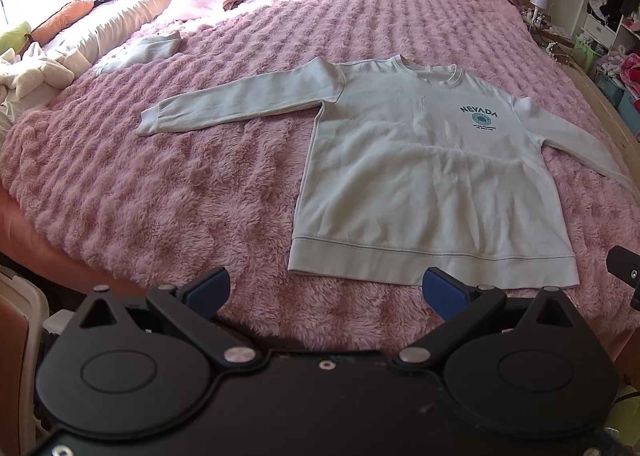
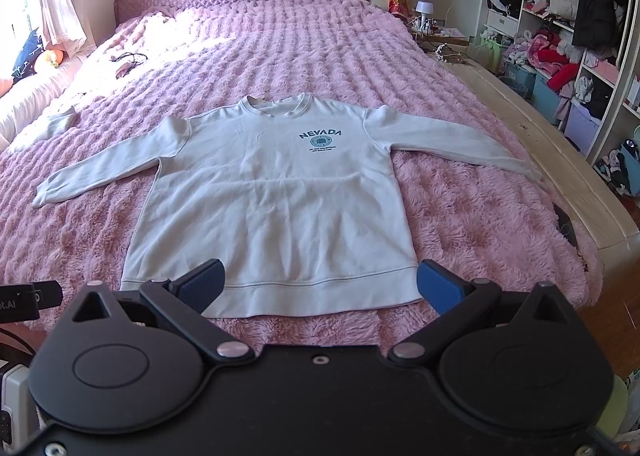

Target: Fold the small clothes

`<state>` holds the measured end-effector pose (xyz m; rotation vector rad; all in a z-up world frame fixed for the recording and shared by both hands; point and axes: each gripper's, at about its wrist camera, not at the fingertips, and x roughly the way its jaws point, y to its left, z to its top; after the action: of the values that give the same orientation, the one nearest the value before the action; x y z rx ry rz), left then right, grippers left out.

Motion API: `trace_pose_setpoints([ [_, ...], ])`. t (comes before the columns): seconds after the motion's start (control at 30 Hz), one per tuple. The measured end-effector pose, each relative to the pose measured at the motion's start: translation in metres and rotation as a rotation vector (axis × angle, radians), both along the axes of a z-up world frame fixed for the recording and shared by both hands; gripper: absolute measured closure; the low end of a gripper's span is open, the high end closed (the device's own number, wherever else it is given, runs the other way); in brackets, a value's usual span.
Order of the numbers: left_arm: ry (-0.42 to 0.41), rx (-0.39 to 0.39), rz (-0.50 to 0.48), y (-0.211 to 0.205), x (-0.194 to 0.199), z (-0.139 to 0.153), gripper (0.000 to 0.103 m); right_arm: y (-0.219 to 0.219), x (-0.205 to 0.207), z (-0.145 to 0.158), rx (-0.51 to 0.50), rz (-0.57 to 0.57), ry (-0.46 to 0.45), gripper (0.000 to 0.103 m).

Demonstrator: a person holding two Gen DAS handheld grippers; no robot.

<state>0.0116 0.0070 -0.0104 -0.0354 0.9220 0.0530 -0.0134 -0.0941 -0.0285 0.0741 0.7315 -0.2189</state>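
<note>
Your left gripper [image 1: 326, 296] and right gripper [image 2: 320, 286] both stand wide open and hold nothing. The sweatshirt [image 2: 272, 195] lies flat, print side up, on the pink bedspread [image 2: 460, 215], directly ahead of both grippers, hem nearest you and collar farthest. Its long axis runs away from you; the sleeves spread to either side. The right gripper sits squarely before the hem [image 2: 280, 296]; the left gripper stands off to the hem's left corner, so judge it better placed for the left sleeve [image 1: 240, 99]. The left view shows that sleeve's full length to the cuff. The right view alone shows the right sleeve [image 2: 452, 143] reaching the bed's edge.
</note>
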Motion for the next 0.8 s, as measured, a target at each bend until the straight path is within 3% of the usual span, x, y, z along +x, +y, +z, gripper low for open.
trace_pose_setpoints([
  [0.17, -0.013, -0.053, -0.031, 0.011, 0.014, -0.005, 0.000, -0.001, 0.011, -0.001, -0.013, -0.009, 0.010, 0.000],
  [0.3, -0.029, -0.186, -0.041, 0.043, 0.044, -0.019, 0.000, -0.002, 0.034, 0.000, -0.055, -0.008, -0.005, 0.000],
  [0.43, -0.067, -0.307, 0.060, 0.092, 0.083, -0.040, 0.000, -0.008, 0.071, -0.001, -0.091, -0.028, -0.051, 0.000],
  [0.6, -0.154, -0.500, 0.273, 0.184, 0.153, -0.087, 0.000, -0.025, 0.137, -0.021, 0.090, -0.027, -0.035, 0.000],
  [0.73, -0.352, -0.535, 0.358, 0.253, 0.204, -0.120, 0.000, -0.016, 0.199, -0.050, 0.112, -0.014, -0.063, 0.000],
  [0.8, -0.374, -0.541, 0.428, 0.286, 0.235, -0.135, 0.000, -0.011, 0.224, -0.062, 0.107, 0.006, -0.110, 0.000],
])
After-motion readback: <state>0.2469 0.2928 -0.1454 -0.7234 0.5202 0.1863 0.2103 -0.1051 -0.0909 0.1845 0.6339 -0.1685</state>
